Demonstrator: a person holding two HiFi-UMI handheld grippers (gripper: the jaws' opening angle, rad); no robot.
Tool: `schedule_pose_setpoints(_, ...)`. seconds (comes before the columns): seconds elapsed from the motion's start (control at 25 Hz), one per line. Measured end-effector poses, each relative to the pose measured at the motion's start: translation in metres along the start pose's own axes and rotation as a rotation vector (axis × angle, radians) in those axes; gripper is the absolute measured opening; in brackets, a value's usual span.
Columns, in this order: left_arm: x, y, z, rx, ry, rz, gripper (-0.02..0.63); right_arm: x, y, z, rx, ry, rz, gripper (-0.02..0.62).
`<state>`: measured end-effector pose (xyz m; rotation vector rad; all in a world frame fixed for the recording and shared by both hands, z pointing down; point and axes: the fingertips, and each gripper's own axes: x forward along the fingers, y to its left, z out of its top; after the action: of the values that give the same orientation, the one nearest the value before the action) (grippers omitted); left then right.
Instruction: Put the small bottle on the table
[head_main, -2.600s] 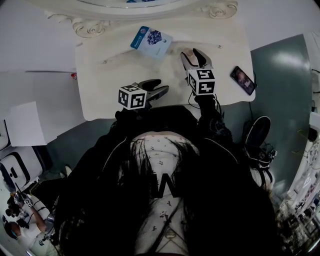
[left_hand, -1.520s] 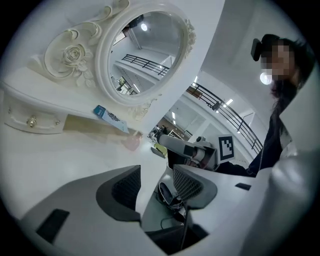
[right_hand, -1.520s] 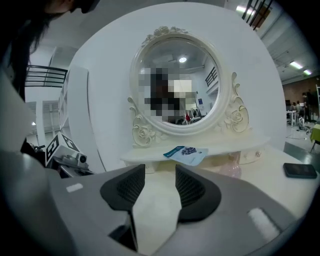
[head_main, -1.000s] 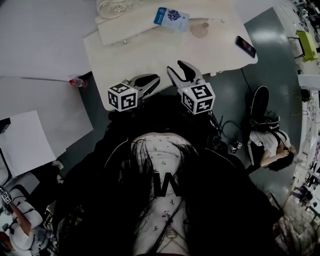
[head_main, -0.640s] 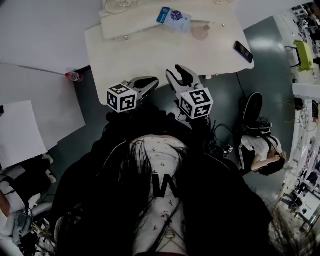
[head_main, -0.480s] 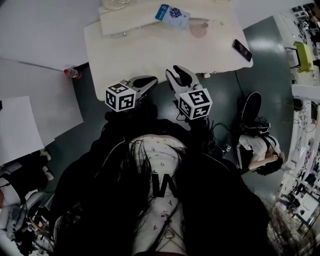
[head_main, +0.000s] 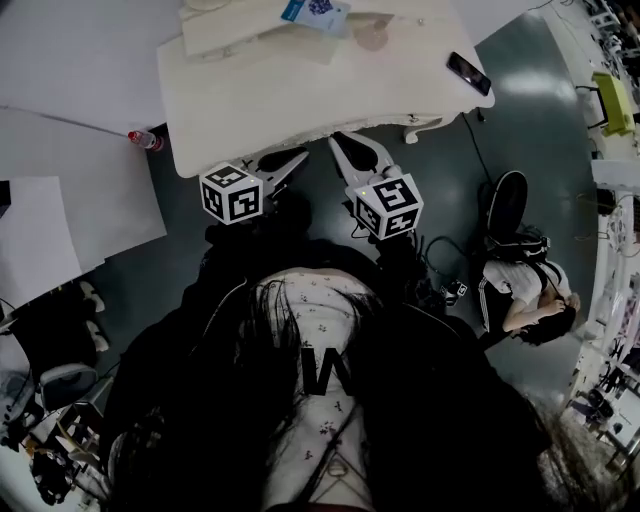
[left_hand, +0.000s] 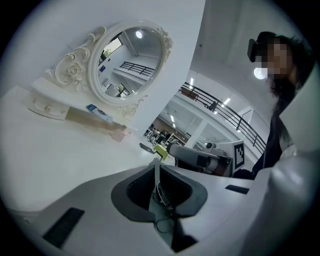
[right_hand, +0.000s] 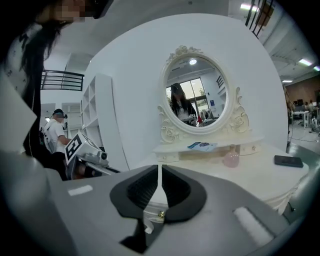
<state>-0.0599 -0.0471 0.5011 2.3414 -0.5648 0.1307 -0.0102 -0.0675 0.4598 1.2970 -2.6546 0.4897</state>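
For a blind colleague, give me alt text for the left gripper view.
The left gripper, jaws shut and empty, faces a white dressing table with an ornate oval mirror; a small pink bottle sits on it below the mirror.

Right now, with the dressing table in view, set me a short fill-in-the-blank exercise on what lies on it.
The small bottle on the table is ____ in colour. The mirror behind it has an ____ frame. In the head view, the black phone lies near the table's ____ end.
Missing words: pink; oval; right.
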Motion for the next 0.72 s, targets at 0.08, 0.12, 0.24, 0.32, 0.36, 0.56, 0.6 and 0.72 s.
schedule_pose_setpoints(0.08,0.002,-0.015,-0.008,0.008,-0.006,0.012,0.031,-0.017,0.004,-0.004,-0.001,-0.008,0.018,0.034)
schedule_pose_setpoints(0.12,0.003,-0.023,-0.012,0.012,-0.008,0.018,0.031,-0.025,0.006,-0.006,0.000,-0.011,0.027,0.034)
schedule_pose_setpoints(0.24,0.005,-0.046,-0.026,0.019,-0.015,0.037,0.031,-0.052,0.011,-0.012,0.002,-0.021,0.053,0.034)
schedule_pose_setpoints(0.32,0.006,-0.062,-0.037,0.020,-0.021,0.047,0.031,-0.068,0.013,-0.015,0.004,-0.026,0.059,0.020)
schedule_pose_setpoints(0.36,0.006,-0.069,-0.042,0.019,-0.024,0.053,0.031,-0.076,0.015,-0.018,0.005,-0.028,0.059,0.009)
schedule_pose_setpoints(0.56,-0.009,-0.093,-0.070,0.006,-0.046,0.103,0.031,-0.106,0.036,-0.036,0.004,-0.021,0.101,0.009)
schedule_pose_setpoints(0.6,-0.012,-0.097,-0.076,0.000,-0.052,0.114,0.031,-0.110,0.042,-0.040,0.005,-0.017,0.114,0.009)
schedule_pose_setpoints(0.72,-0.018,-0.110,-0.090,-0.008,-0.059,0.130,0.031,-0.123,0.053,-0.048,0.004,-0.008,0.138,0.009)
